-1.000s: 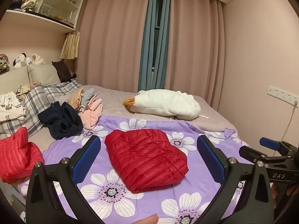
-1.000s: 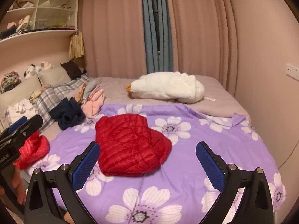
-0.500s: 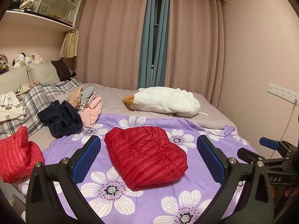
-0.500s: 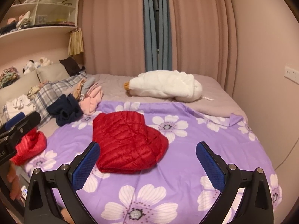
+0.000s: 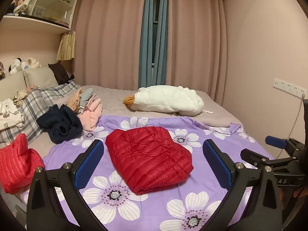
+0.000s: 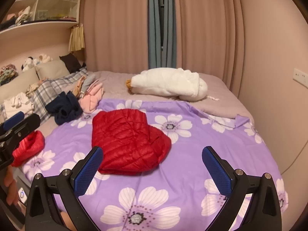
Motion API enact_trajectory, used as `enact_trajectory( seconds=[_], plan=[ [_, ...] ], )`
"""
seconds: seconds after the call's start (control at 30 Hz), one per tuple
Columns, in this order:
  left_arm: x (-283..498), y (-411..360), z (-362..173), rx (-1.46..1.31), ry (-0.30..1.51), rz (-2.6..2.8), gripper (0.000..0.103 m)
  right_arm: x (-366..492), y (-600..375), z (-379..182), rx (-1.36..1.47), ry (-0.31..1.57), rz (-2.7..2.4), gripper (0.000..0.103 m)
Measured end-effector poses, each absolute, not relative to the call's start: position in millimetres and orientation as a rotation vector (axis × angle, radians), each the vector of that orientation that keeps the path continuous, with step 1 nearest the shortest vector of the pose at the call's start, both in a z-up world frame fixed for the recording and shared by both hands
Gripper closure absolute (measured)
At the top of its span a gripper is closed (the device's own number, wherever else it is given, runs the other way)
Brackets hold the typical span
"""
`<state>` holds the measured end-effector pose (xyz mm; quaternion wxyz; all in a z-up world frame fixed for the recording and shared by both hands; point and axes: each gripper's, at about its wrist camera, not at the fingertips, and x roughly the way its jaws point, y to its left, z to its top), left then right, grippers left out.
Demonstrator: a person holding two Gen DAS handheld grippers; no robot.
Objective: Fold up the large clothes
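left tool (image 5: 153,163): level above bed, jaws wide apart, empty | right tool (image 6: 152,168): level, jaws wide apart, empty | folded red down jacket (image 5: 148,156): on purple floral sheet (image 5: 202,198), 12 o'clock of both tools, untouched

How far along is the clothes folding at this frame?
Done: one red down jacket lies folded on the purple floral sheet. In hand: nothing; left gripper and right gripper are open. Left: crumpled red jacket and navy garment.
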<state>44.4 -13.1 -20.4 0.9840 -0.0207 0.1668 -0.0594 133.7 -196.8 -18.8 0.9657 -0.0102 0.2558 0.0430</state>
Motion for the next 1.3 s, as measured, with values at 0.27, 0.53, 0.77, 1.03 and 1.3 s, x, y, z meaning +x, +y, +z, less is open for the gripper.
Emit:
enact_trajectory(
  seconds=[0.27,0.53,0.77,1.03,1.3],
  plan=[
    [43.2,-9.2,-20.0,-0.060,0.329,-0.121,0.000,134.1,-192.4,-19.6,-0.036,0.525,0.090,0.001],
    [45.4,-4.7,-18.6,-0.075,0.325,-0.121,0.000,135.1,-193.3,-19.3,-0.024,0.517,0.087,0.001],
    [46.1,-6.8,-20.2,-0.067,0.319,-0.110,0.000,137.1,-200.1,-18.9,0.022,0.512,0.093,0.001],
    [47.4,-10.7,-23.0,-0.069,0.327,-0.116,0.000,139.1,-195.4,-23.3,-0.005,0.524,0.085,0.001],
    [49.2,-6.5,-25.5,-0.077,0.334,-0.112,0.000,140.0,-192.5,-24.0,-0.006,0.528,0.084,0.001]
  ],
)
